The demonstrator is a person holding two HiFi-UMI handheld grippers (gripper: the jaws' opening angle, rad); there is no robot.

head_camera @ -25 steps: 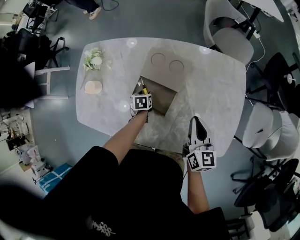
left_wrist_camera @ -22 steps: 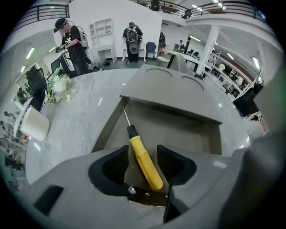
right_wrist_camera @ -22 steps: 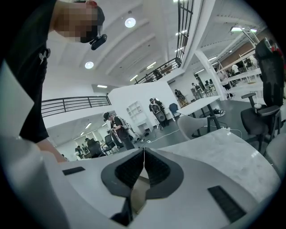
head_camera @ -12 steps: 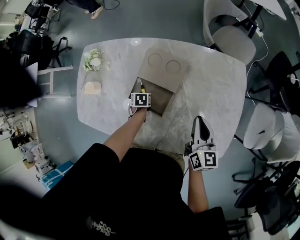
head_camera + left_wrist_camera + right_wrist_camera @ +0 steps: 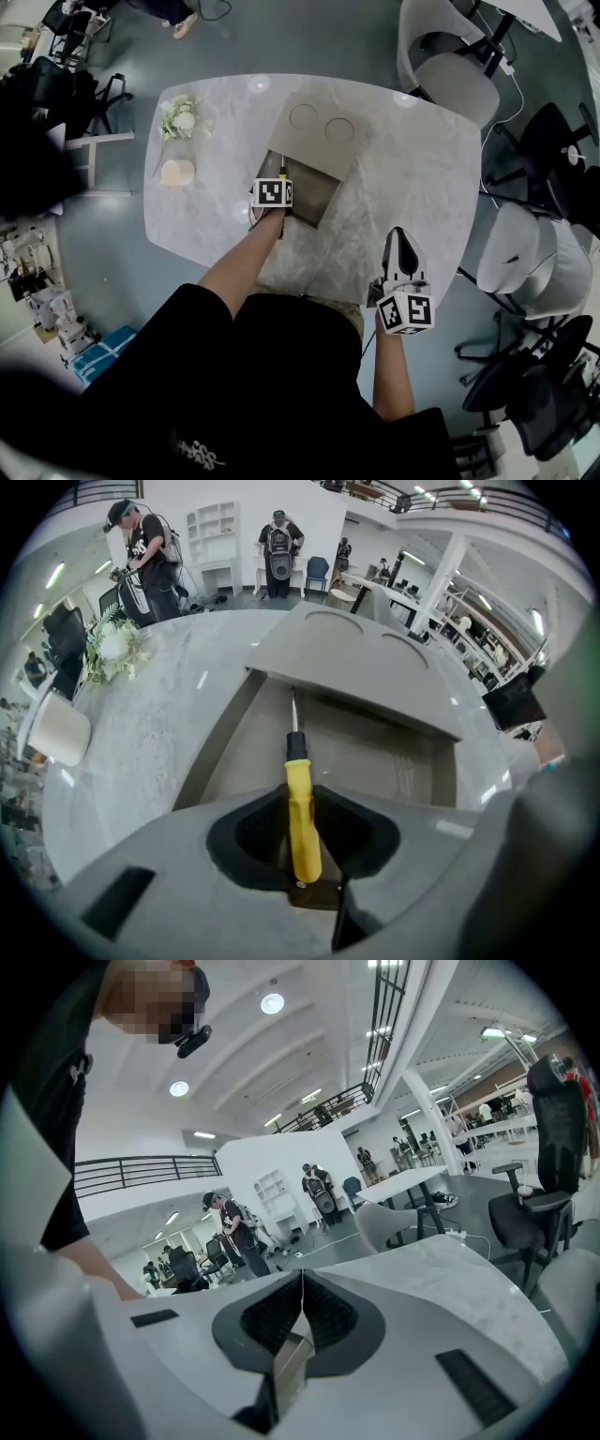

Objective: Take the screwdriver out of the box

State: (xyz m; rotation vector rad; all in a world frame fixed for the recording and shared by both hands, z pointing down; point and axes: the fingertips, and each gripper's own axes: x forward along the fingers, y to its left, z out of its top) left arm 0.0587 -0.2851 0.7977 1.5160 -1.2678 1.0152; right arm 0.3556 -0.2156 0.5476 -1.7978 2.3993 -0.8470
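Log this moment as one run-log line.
left gripper: jaws just closing, now gripping screwdriver handle; screwdriver lying in box | right gripper: shut, empty

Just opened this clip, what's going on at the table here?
A person stands at a marble table with a gripper in each hand. The left gripper points down into the open box. Its jaws have just been closing on the yellow handle of the screwdriver, and the pads now look to be touching it. The screwdriver is inside the box, not yet lifted out. The right gripper is shut and empty, held over the table's near edge.
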